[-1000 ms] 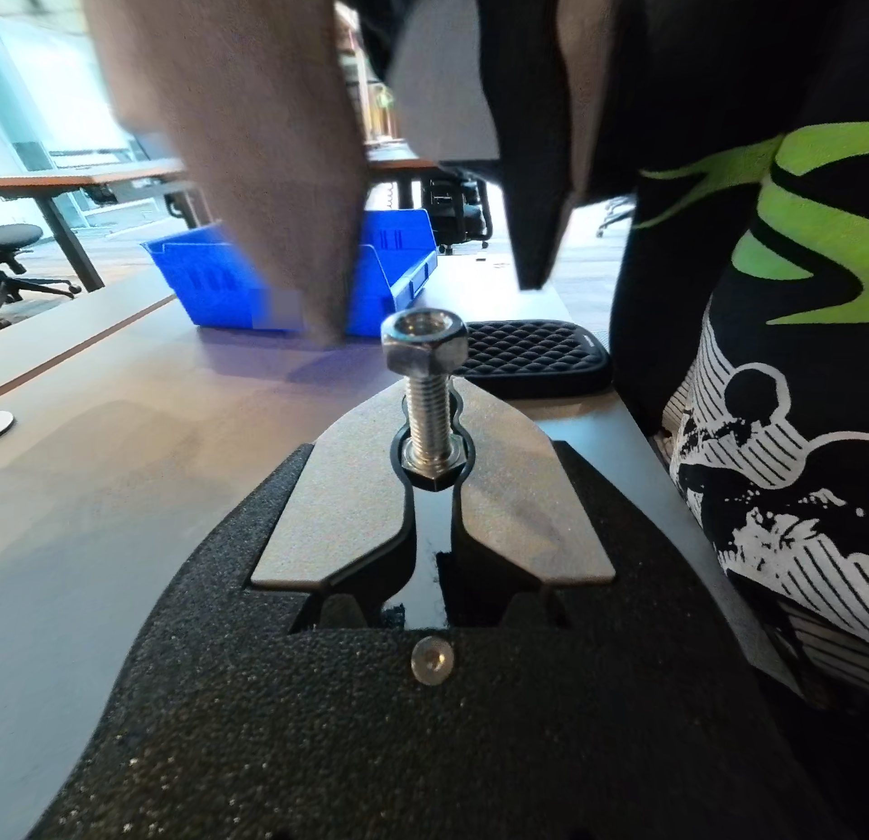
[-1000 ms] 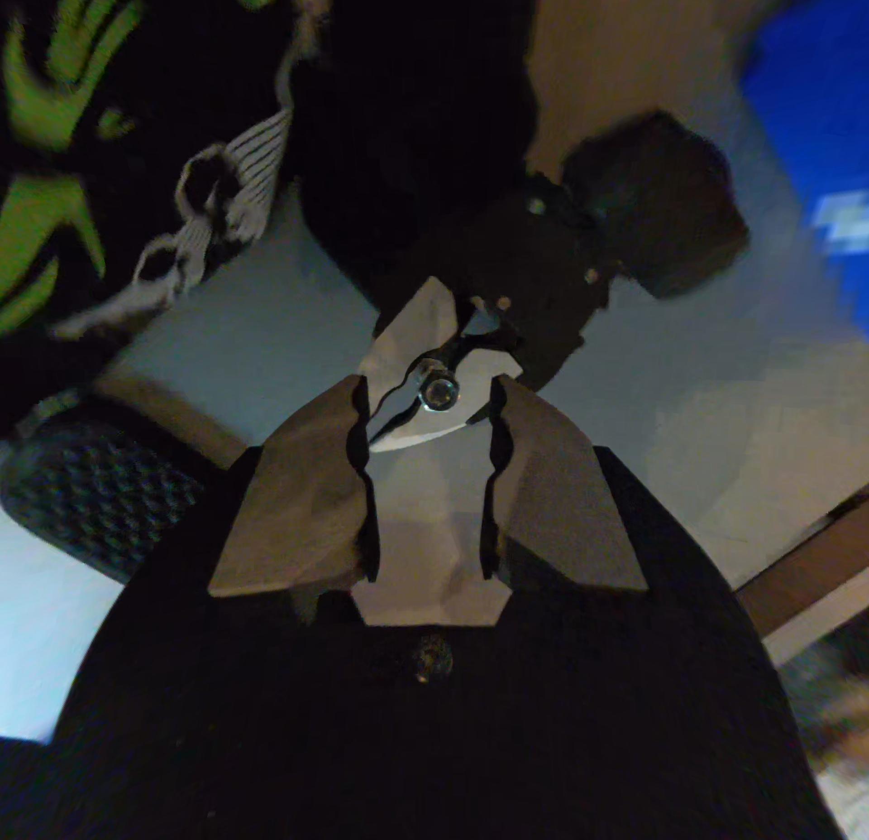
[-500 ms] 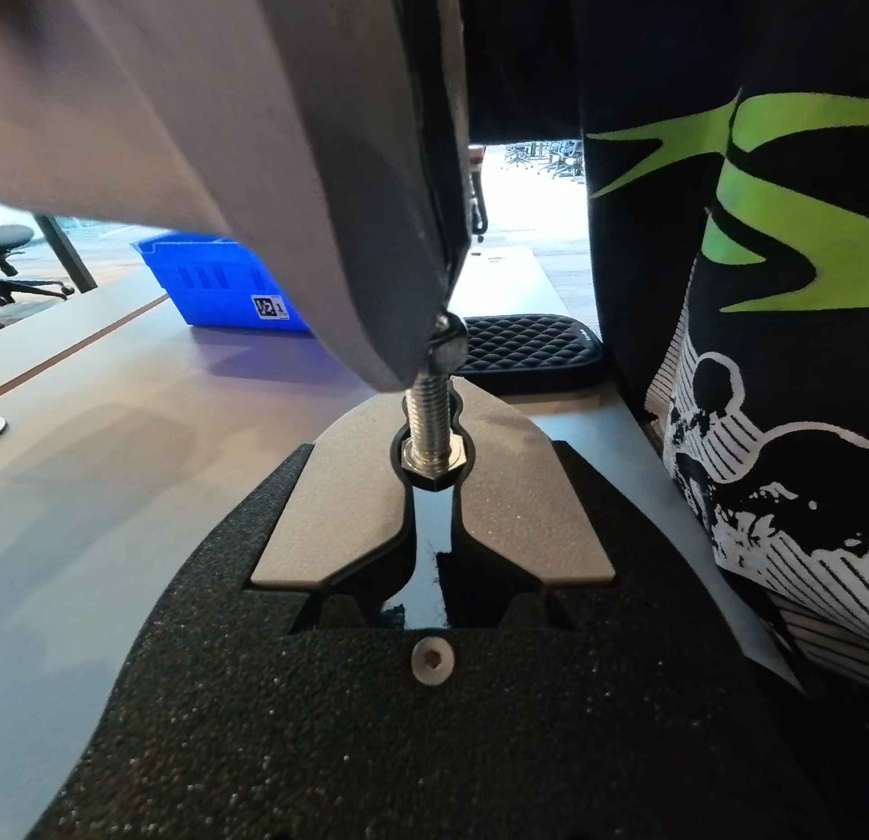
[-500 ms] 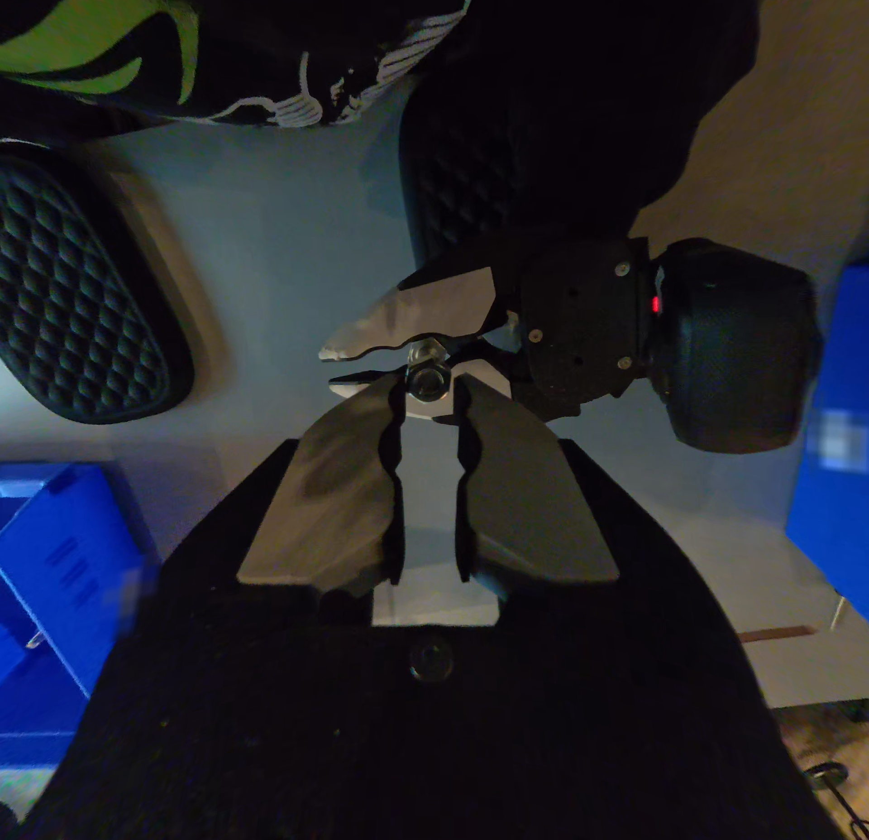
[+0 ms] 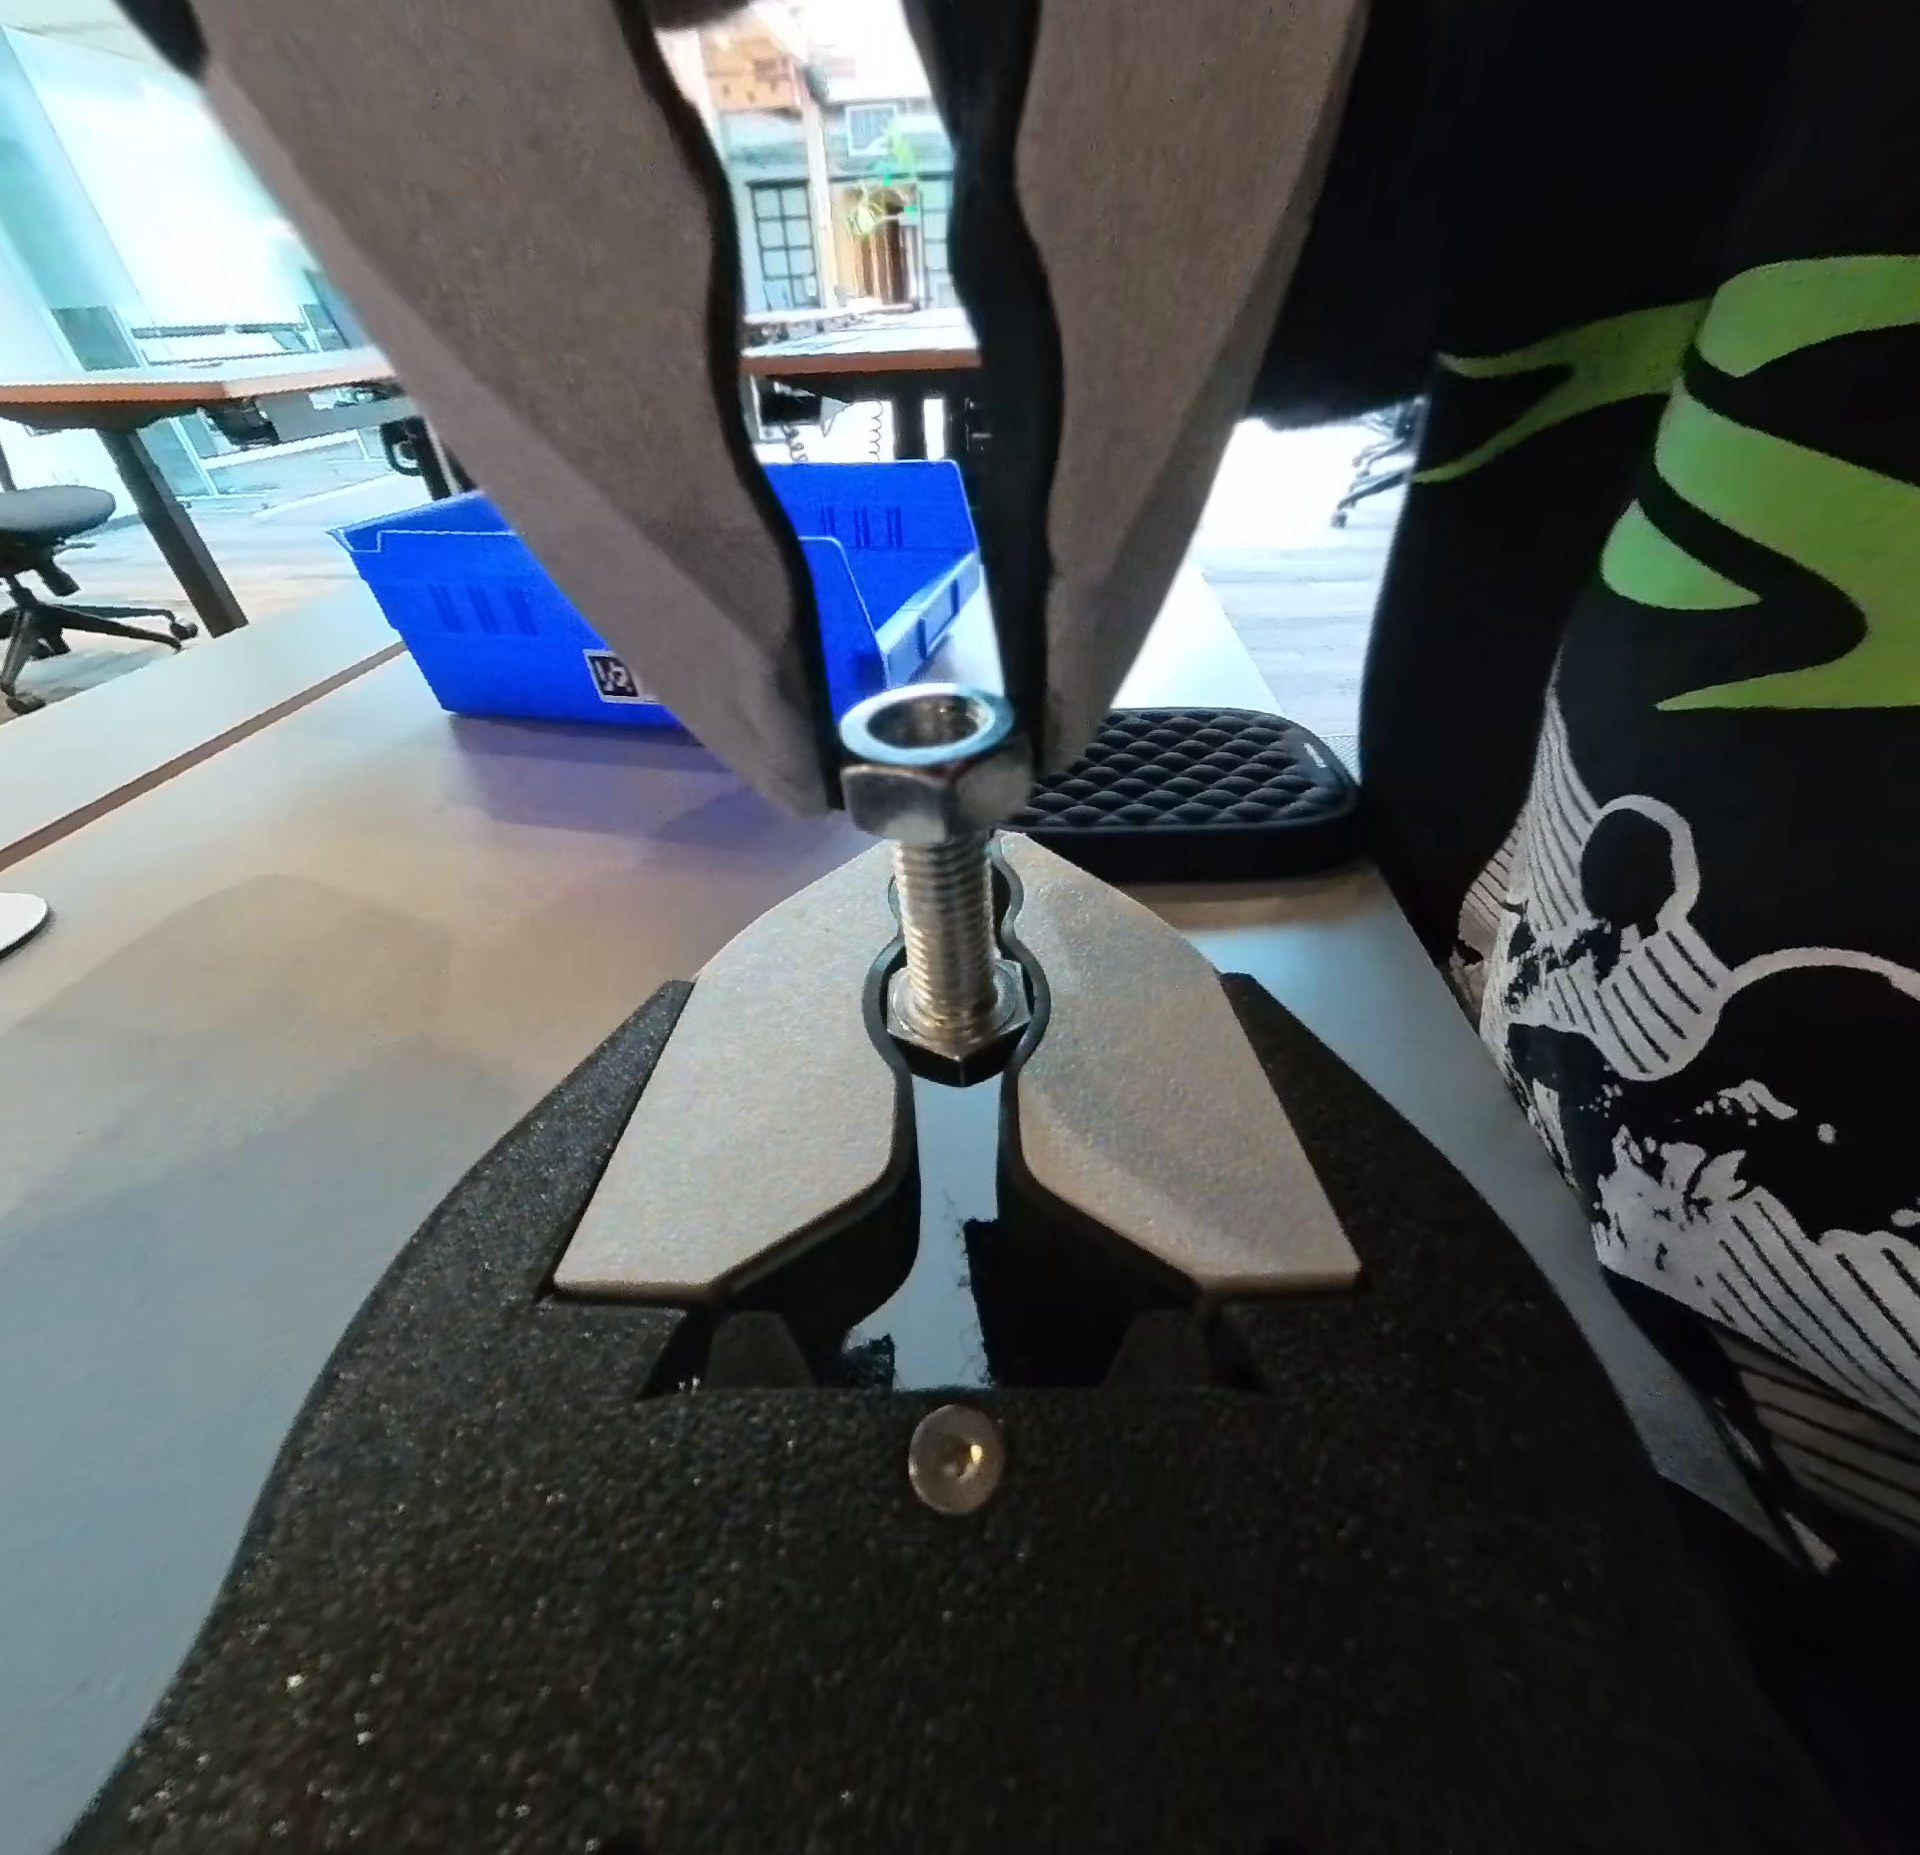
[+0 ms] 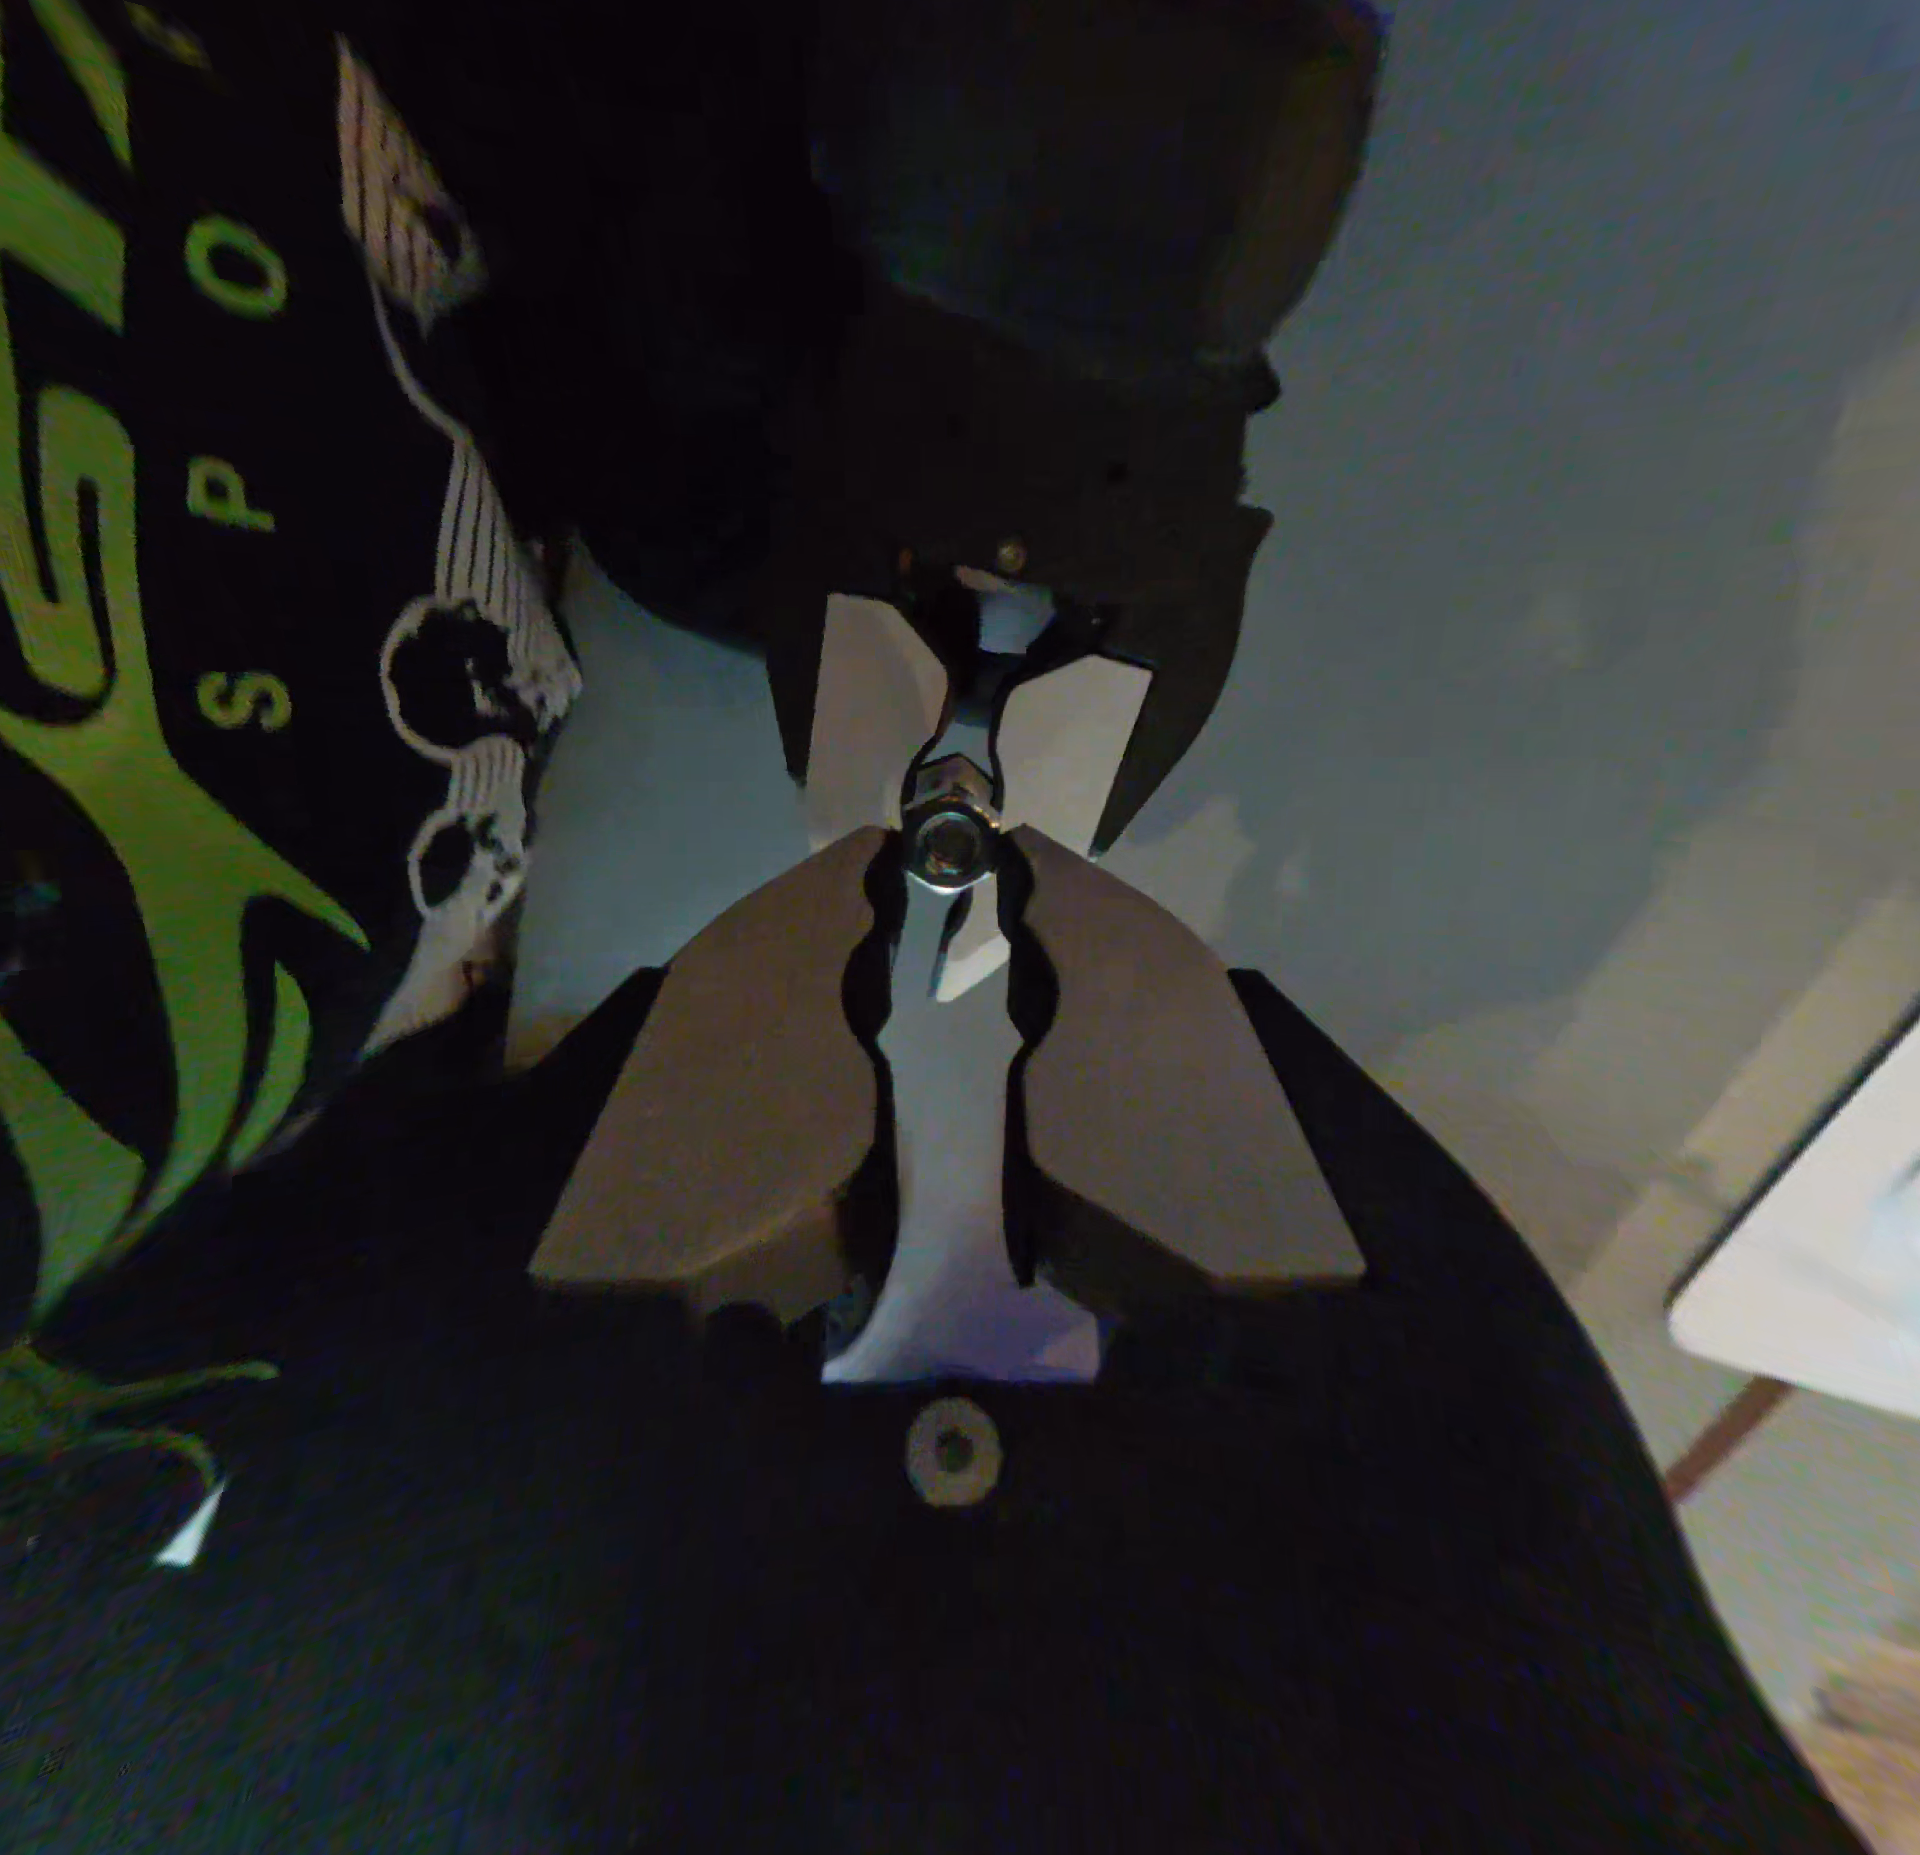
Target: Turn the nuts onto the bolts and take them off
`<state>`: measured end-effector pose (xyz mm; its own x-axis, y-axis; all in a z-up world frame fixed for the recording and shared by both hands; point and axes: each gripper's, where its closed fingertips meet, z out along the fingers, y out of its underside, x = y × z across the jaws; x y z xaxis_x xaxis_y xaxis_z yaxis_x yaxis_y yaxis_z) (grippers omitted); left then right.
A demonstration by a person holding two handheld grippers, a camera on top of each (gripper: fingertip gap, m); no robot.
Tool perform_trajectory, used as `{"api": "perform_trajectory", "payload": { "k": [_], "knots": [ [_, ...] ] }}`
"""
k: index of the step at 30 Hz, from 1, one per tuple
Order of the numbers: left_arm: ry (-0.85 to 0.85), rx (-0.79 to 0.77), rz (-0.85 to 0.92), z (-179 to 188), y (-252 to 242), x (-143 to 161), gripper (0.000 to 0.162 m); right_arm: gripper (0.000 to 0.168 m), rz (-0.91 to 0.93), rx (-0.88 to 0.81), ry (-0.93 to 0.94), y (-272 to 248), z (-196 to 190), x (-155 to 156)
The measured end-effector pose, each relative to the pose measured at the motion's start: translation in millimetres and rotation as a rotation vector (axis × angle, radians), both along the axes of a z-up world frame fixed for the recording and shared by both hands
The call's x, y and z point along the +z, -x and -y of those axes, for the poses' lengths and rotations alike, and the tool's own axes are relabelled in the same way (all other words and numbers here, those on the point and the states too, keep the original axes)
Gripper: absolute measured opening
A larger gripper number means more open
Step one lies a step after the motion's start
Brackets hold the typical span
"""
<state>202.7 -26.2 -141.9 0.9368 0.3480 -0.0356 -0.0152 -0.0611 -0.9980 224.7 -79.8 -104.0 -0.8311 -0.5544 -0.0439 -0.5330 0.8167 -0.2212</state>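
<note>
A silver bolt [image 5: 940, 922] stands upright, threads up. My left gripper [image 5: 956, 932] is shut on its hex head [image 5: 961, 1036], held in the notch between the fingers. A silver nut [image 5: 925, 766] sits at the top of the threads. My right gripper [image 5: 930, 766] reaches down from above, and its two grey fingers press on opposite sides of the nut. In the right wrist view I look down the bolt's axis: my right gripper [image 6: 948, 849] clamps the nut [image 6: 948, 855], with the left gripper's fingers [image 6: 862, 704] below it.
A grey table [image 5: 312, 974] lies underneath. A blue bin [image 5: 499, 600] stands behind the bolt, and a black quilted pad [image 5: 1184, 787] lies to its right. A person's torso in a black and green shirt [image 5: 1714, 766] is close on the right.
My right gripper has come down over the bolt, rotated about its axis and closed its fingers on the nut. The left gripper and bolt have stayed still.
</note>
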Motion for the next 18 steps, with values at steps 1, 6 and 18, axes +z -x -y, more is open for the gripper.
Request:
{"api": "perform_trajectory", "payload": {
  "k": [1,6,18],
  "knots": [
    [-0.003,0.000,-0.001,0,0,0,0.010,0.017,0.006,-0.036,0.019,0,1,0],
    [-0.010,-0.006,-0.001,0,-1,2,0.010,0.033,-0.003,0.057,0.117,-2,7,6],
    [0.010,-0.026,-0.016,-2,-4,0,0.010,0.030,-0.108,1.093,0.098,-9,1,11]
  ]
}}
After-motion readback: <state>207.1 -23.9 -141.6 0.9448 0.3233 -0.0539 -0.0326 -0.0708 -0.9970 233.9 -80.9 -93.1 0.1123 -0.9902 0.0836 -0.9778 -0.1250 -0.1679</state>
